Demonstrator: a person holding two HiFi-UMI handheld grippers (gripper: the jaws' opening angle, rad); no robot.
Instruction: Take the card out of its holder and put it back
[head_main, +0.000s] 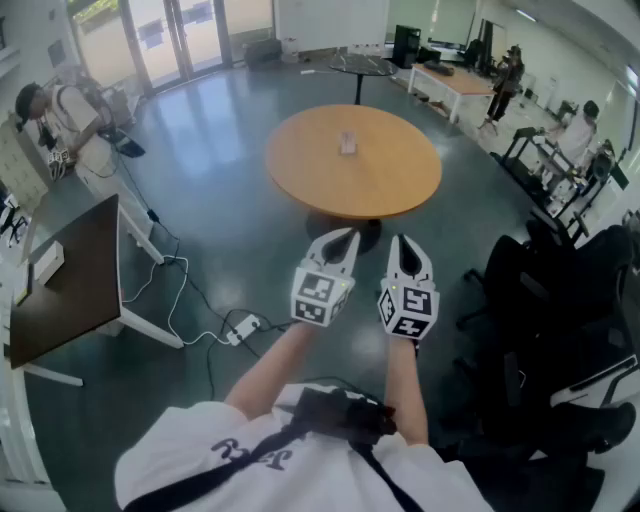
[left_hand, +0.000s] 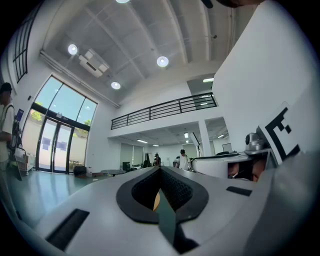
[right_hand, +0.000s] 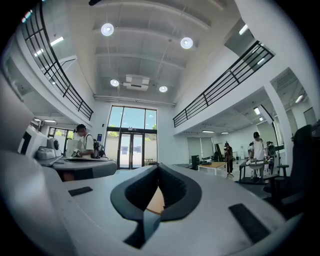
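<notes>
A small pale card holder (head_main: 348, 143) stands near the far middle of the round wooden table (head_main: 400, 190); I cannot make out the card in it. Both grippers hang in the air well short of the table, side by side and pointing at it. My left gripper (head_main: 347, 236) is shut with nothing in it; in the left gripper view its jaws (left_hand: 160, 171) meet at the tip. My right gripper (head_main: 403, 241) is also shut and empty, and the right gripper view shows its jaws (right_hand: 159, 168) closed. A sliver of the table (right_hand: 156, 200) shows behind them.
A dark desk (head_main: 70, 280) stands at the left, with cables and a power strip (head_main: 241, 328) on the floor beside it. Black office chairs (head_main: 550, 300) crowd the right. A person (head_main: 75, 125) stands at the far left, others at the back right near tables (head_main: 450, 85).
</notes>
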